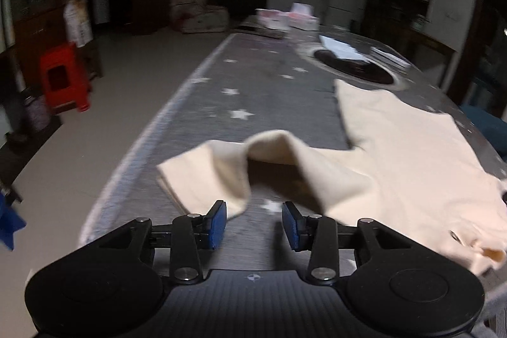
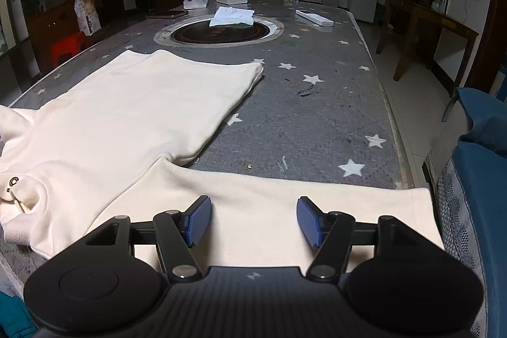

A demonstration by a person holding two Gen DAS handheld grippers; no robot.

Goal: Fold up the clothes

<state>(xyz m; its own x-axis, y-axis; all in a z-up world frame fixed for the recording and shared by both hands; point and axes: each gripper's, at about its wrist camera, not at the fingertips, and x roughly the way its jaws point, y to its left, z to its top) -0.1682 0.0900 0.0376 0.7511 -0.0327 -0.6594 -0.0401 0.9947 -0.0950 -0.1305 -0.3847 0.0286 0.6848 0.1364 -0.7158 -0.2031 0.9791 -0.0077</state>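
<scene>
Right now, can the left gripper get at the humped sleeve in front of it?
Probably yes. The left gripper is open and empty, and the humped sleeve of the cream sweater lies just past its fingertips on the table, with nothing between.

Each gripper is built of matte black plastic: a ribbed central block marked with a small round emblem is flanked by two large rounded housings, each with a raised disc. On the left gripper and the right gripper alike, black linkage arms are pinned with silver screws and rivets and run along a horizontal rail. The fingers are faced with blue ribbed pads, whose fine grooved texture is seen most clearly in the right wrist view.
</scene>
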